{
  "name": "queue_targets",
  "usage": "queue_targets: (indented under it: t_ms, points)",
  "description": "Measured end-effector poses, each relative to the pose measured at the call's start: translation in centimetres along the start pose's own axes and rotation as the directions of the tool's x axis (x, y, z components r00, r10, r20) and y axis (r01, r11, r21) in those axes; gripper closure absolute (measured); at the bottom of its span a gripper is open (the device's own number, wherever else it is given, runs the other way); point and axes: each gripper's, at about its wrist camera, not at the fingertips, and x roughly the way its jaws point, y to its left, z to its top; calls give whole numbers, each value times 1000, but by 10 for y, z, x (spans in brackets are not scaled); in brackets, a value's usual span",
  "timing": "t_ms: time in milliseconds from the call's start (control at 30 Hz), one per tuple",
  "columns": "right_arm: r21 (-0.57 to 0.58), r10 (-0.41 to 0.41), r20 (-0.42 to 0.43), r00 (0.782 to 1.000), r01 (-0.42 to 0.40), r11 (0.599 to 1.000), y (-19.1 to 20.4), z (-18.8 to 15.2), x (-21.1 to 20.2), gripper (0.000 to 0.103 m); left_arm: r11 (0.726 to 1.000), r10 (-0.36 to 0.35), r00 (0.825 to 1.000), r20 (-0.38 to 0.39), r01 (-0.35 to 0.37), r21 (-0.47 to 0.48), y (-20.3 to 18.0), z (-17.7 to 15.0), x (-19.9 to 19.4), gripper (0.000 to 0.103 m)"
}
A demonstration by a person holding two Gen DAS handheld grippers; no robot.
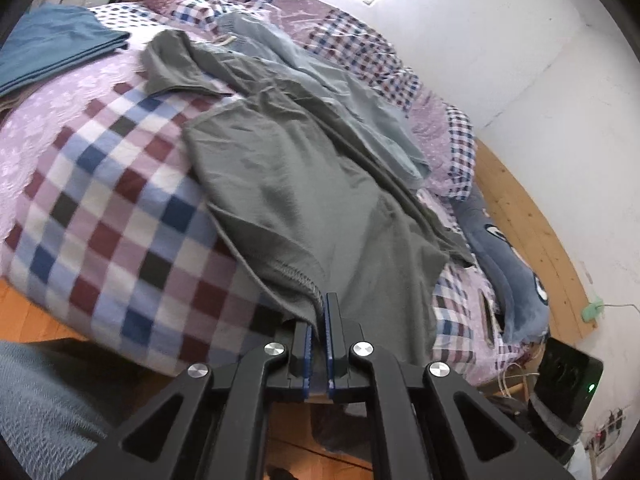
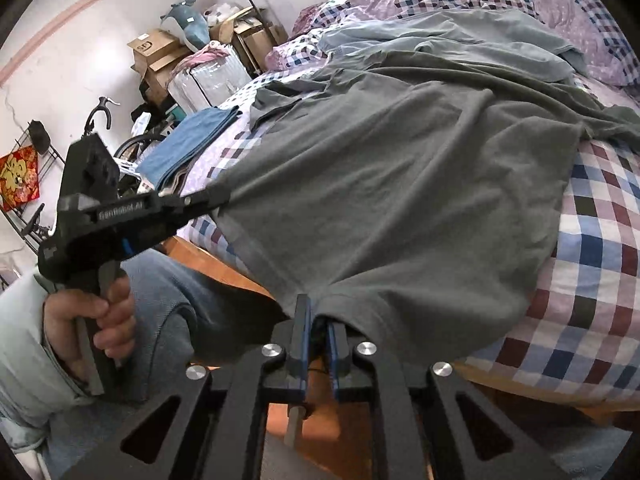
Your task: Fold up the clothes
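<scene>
A grey-green T-shirt lies spread over the checked quilt of a bed, its hem hanging over the near edge. My left gripper is shut on the hem at one corner. In the right wrist view this left gripper holds the T-shirt taut at its left corner, gripped by a person's hand. My right gripper stands at the hem's other corner. Its jaws are a little apart, and the bunched hem sits loosely between the tips.
A folded blue cloth lies at the bed's far left, and a pale grey-blue garment lies behind the T-shirt. A blue plush pillow hangs off the bed's right side. Boxes and a bicycle crowd the left wall. Wooden floor runs below.
</scene>
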Motion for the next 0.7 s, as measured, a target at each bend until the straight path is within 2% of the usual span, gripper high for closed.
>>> queue_targets:
  t_ms: [33,100,200,367,400,467,500,533,700]
  points:
    - [-4,13,-15,1000,-13,1000,2,0,3,74,1000,9,1000,-1,-9,0,1,-1,-2,100]
    - [-37,22,-48,999,-24,999,11,-1,11,62,1000,31,999,-14,-31,2,3,-5,-3,100]
    - [-95,28,-90,996,-37,995,25,-2,23,60,998,67,996,-51,-67,-2,8,-10,-1,99]
    - [-71,50,-32,998,-52,996,18,8,19,60,994,98,994,-49,-100,-45,22,-11,-5,98]
    - [-54,53,-14,999,-54,997,14,12,18,60,993,97,994,-44,-100,-62,26,-10,-7,93]
    - [-17,47,32,998,-47,999,4,20,13,60,990,105,994,-34,-108,-89,32,-9,-8,70]
    - [-2,38,58,998,-38,999,0,24,10,60,990,98,995,-24,-100,-103,34,-9,-10,54]
    - [9,26,82,996,-27,1000,-3,28,7,60,990,87,996,-13,-88,-109,35,-8,-11,49]
    - [70,-33,210,977,19,997,-29,53,-11,60,995,69,997,23,-67,-76,29,-2,-7,40]
